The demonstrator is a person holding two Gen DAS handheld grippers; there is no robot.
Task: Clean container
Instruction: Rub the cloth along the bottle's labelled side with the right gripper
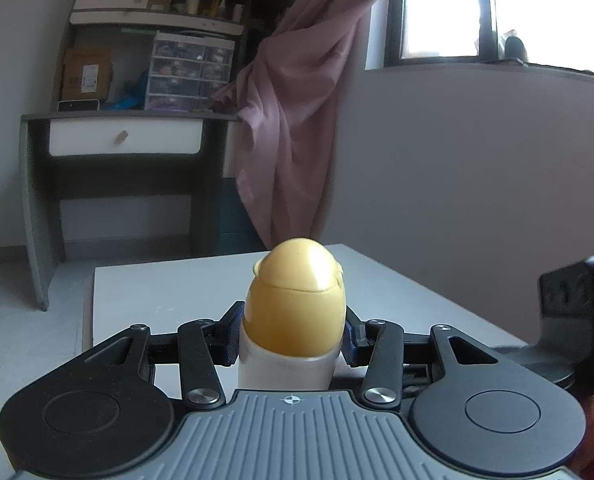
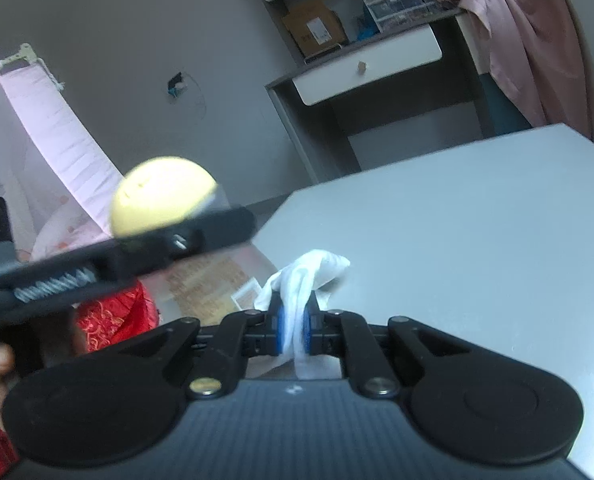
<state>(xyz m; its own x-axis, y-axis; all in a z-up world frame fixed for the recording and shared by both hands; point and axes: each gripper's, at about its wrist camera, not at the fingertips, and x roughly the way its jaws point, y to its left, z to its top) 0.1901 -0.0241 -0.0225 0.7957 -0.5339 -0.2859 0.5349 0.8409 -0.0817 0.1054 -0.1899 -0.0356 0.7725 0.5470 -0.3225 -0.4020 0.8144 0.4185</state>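
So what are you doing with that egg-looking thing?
A person is holding two grippers. The left gripper is shut on a white container with a gold egg-shaped cap, held upright over the grey table. The right gripper is shut on a crumpled white cloth. The cloth is not touching the container, so wiping does not seem to be under way right now.
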